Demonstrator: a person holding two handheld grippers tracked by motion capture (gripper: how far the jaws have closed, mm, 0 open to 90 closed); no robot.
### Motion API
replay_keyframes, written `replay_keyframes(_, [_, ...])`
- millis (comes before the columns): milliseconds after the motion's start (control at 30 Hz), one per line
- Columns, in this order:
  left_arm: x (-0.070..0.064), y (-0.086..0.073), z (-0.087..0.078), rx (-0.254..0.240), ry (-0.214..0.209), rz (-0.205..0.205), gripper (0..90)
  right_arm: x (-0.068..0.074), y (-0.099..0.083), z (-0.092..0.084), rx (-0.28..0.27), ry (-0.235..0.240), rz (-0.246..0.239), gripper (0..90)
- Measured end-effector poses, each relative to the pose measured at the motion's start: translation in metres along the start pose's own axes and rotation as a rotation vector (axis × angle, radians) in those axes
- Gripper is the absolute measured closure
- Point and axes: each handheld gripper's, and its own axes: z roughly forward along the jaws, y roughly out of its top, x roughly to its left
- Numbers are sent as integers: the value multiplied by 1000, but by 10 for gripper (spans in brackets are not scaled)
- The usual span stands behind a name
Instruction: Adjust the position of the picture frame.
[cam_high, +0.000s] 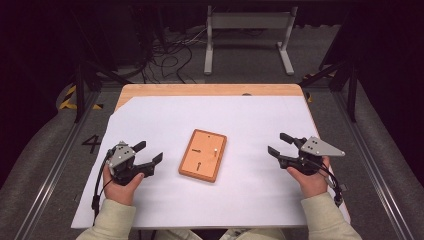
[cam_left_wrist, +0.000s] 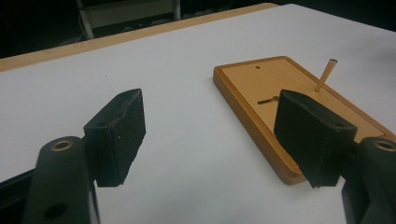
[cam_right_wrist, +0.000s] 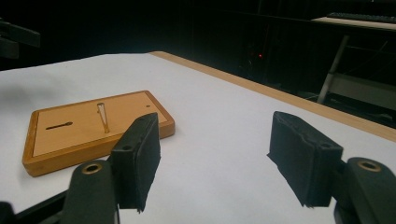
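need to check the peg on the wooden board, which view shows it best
The left gripper view: the peg stands clear of the wooden board, its whole shaft and top visible, leaning. The right gripper view shows it dimmer, blending into the wood. The high view shows just a small pale dot.

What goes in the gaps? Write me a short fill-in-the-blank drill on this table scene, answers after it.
1. The wooden board lies on a sheet of ____ paper.
2. One thin peg stands ____ in the board.
3. The left gripper and the right gripper both have their jaws ____.
4. The board lies ____ the two grippers.

Missing words: white; upright; open; between
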Motion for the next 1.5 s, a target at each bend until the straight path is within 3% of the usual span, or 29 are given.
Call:
replay_keyframes(600, [0,0,1,1,-1,-7,255,-1,1,1,-2,13,9,348])
replay_keyframes(867, [-1,0,1,1,1,-4,255,0,4,4,34,49,33,427])
replay_keyframes(1067, [-2,0,1,7,0,-3,255,1,15,14,76,86,23,519])
replay_keyframes(1500, [-2,-1,0,13,2,-2,254,7,40,36,95,131,-13,527])
